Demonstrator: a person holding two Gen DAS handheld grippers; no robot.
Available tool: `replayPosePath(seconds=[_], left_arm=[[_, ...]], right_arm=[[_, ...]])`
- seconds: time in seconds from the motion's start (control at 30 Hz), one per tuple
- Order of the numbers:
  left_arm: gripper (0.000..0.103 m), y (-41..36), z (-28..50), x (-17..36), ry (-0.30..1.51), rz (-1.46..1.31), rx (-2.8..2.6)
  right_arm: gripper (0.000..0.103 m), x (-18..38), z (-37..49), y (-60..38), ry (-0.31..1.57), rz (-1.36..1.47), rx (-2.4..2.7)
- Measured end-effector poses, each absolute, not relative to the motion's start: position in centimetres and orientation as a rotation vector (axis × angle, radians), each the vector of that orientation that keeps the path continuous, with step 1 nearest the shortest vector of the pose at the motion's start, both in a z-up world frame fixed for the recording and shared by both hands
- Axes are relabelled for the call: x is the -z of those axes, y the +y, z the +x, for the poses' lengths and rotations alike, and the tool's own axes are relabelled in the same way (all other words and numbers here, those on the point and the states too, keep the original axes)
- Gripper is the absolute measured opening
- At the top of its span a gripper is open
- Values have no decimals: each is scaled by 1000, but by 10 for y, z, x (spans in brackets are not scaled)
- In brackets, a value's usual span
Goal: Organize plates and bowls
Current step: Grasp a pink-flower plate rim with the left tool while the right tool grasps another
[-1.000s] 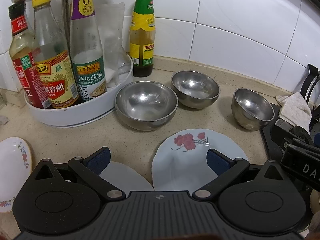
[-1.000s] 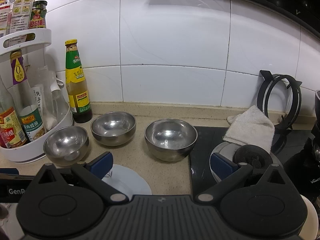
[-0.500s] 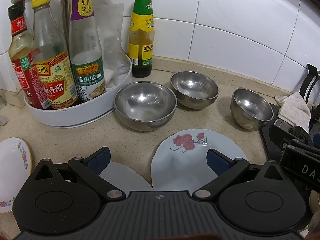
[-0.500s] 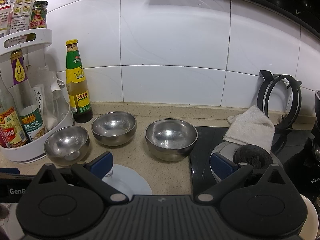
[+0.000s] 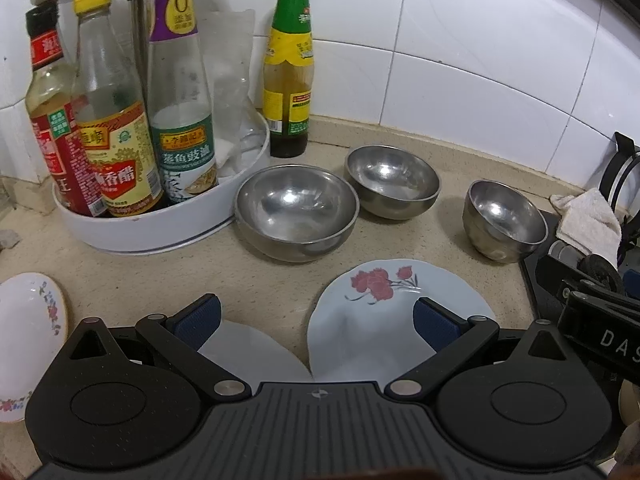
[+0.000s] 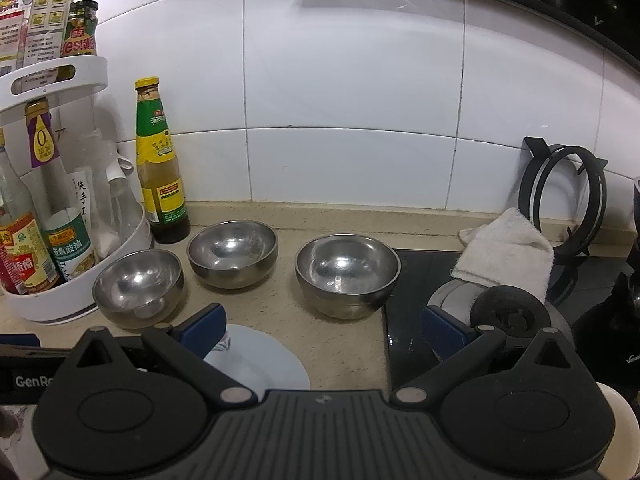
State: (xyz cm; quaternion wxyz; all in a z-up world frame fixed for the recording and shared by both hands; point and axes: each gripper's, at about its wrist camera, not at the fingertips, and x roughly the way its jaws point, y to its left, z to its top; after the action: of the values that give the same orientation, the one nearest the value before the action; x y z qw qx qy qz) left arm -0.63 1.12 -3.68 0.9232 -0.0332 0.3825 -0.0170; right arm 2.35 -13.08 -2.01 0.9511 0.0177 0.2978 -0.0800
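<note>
Both claws are spread wide and hold nothing; the left gripper (image 5: 316, 316) hangs low over the counter at the bottom of its view, its blue pads straddling the near part of the flowered plate (image 5: 400, 320), with a plain plate (image 5: 248, 348) half hidden under its left finger; a third, rimmed plate (image 5: 28, 340) lies at the lower left edge. Three steel bowls sit apart across the middle of the frame: the big bowl (image 5: 296, 216) just beside the white bottle rack (image 5: 160, 232), the middle bowl (image 5: 392, 180) behind it, the small bowl (image 5: 504, 220) at the right by the black stove edge. The right gripper (image 6: 322, 328) hovers in front of that small bowl (image 6: 347, 274), nothing between its pads.

Risks, as I judge them: the plates lie flat, so a finger may fail to get under a rim and merely shove the plate into the big bowl or the rack; smooth steel may slip from the pads; the two grippers are close and could collide; a wide swing near the brown sauce bottle (image 5: 289, 64) could topple it.
</note>
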Motion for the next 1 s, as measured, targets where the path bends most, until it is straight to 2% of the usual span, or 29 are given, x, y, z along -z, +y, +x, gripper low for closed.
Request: replayPosePath(seconds=[0.47,1.0], left_arm=[[103,48,-33,35,745,-2,-37],[99,118,-89,58,842,35,-66]], right_arm=[[102,31,24,-107,659,56,10],[101,56,-2,-46,781,63,-311]])
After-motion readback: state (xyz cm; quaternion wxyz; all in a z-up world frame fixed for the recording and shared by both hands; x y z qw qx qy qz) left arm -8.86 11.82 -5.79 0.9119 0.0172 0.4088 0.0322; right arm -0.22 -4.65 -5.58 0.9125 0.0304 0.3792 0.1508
